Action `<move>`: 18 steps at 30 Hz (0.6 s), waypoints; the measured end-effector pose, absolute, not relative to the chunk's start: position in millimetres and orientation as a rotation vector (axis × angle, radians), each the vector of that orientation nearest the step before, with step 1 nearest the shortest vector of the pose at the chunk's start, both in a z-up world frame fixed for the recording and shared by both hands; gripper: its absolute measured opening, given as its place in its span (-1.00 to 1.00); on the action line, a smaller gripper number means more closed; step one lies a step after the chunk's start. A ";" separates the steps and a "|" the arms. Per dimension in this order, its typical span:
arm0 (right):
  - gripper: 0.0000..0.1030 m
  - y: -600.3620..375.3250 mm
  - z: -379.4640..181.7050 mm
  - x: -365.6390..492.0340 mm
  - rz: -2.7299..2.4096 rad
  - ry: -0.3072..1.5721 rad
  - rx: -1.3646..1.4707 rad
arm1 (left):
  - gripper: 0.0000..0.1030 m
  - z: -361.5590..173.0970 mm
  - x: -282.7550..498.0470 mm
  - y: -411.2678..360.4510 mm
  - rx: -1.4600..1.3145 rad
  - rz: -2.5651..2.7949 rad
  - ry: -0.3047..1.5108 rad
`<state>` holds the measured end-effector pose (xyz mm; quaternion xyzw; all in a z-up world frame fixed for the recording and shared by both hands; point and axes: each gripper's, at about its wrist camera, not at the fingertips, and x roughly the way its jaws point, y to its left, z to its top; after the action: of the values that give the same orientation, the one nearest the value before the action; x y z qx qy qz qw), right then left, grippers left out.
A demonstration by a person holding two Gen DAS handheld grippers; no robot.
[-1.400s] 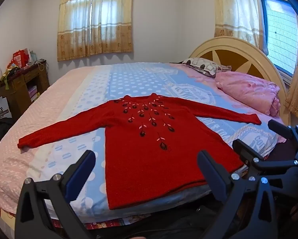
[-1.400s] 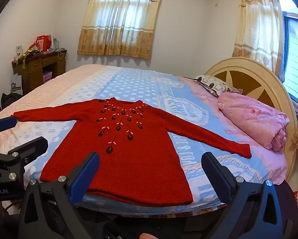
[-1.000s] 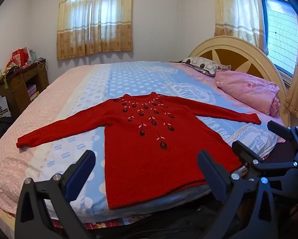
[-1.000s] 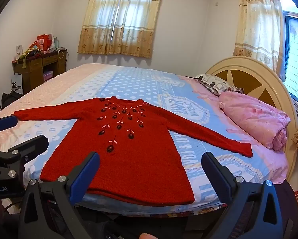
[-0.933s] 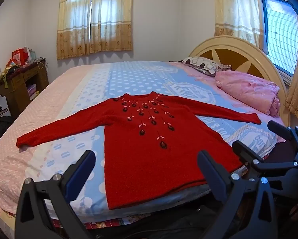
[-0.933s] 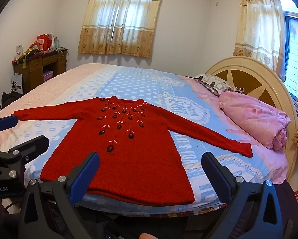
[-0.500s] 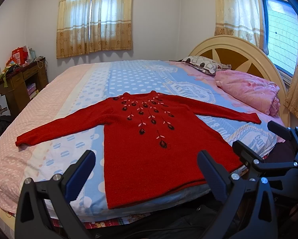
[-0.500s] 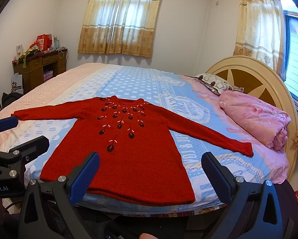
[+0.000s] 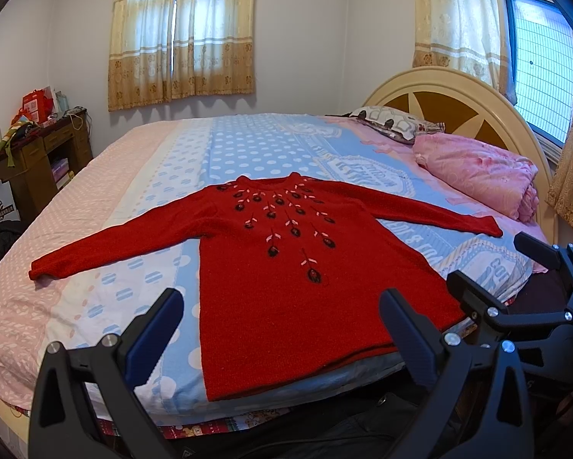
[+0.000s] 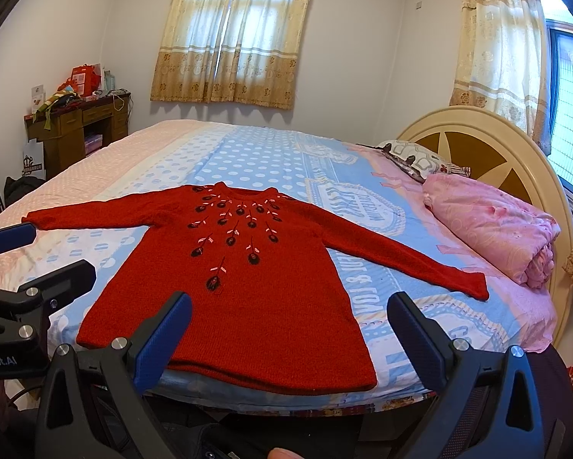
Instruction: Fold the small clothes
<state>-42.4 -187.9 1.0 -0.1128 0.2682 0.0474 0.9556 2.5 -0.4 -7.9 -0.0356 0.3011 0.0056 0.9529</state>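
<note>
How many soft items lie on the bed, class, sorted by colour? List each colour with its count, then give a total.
Red: 1, sweater
Pink: 1, folded quilt
Patterned grey and white: 1, pillow
Total: 3

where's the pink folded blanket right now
The pink folded blanket lies at the right of both wrist views, on the bed against the headboard, beside the patterned pillow and just beyond the red sweater's right-hand cuff.
</note>
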 end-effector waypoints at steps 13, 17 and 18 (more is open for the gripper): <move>0.98 -187.0 -0.4 -41.6 0.096 0.548 -0.229 | 1.00 -8.0 2.6 -0.7 -0.073 0.012 0.615; 0.98 -186.5 -3.0 -42.0 0.097 0.548 -0.229 | 1.00 -8.1 2.7 -0.7 -0.074 0.012 0.614; 0.98 -186.6 -2.3 -41.8 0.097 0.548 -0.229 | 1.00 -7.9 2.8 -0.6 -0.074 0.012 0.614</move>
<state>-41.8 -186.6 -2.3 -0.1126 0.2700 0.0479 0.9551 2.8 -0.6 -7.9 -0.0364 0.3023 0.0059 0.9525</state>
